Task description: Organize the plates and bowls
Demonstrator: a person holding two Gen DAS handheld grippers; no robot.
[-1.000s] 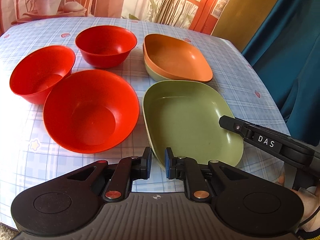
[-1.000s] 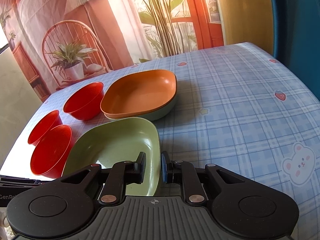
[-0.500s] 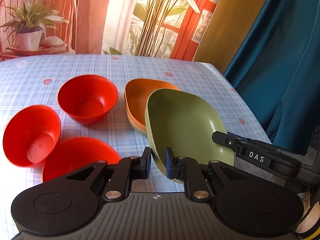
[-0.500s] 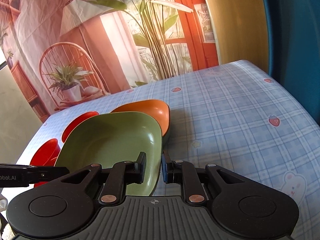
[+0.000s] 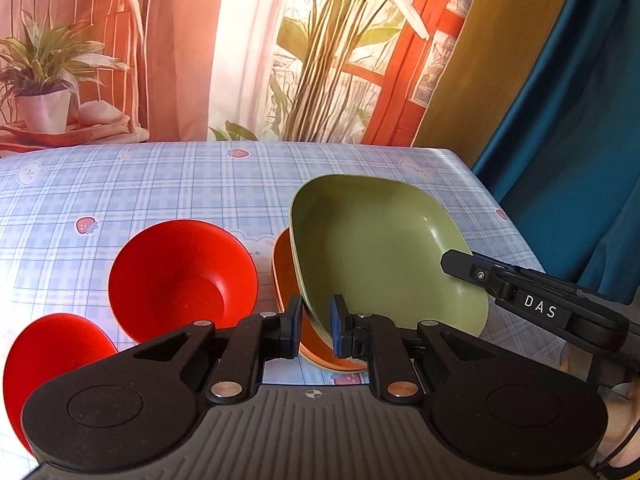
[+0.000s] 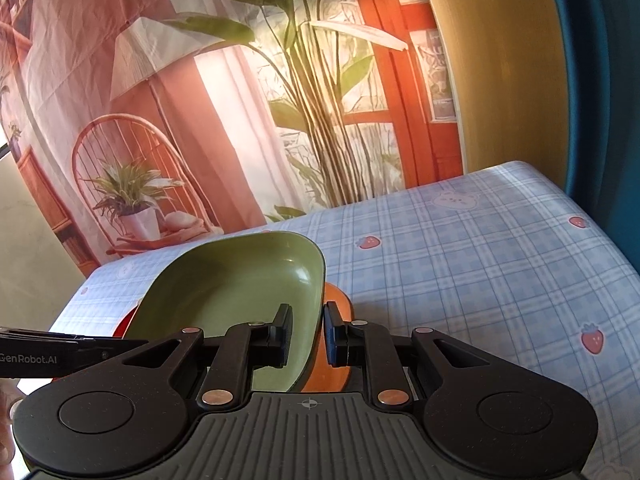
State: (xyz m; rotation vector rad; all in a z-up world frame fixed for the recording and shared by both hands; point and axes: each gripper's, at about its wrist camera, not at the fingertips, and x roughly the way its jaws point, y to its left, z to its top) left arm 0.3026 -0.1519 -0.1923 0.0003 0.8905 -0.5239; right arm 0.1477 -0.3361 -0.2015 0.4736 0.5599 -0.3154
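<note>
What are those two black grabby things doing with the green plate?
They are sharing it. The left gripper and the right gripper each pinch one edge of the green plate, holding it tilted in the air above the orange plate. Two red bowls wait on the table beside them.

"DAS" on right claw [image 5: 538, 306]; "GenRobot.AI" on left claw [image 6: 30, 359]
</note>
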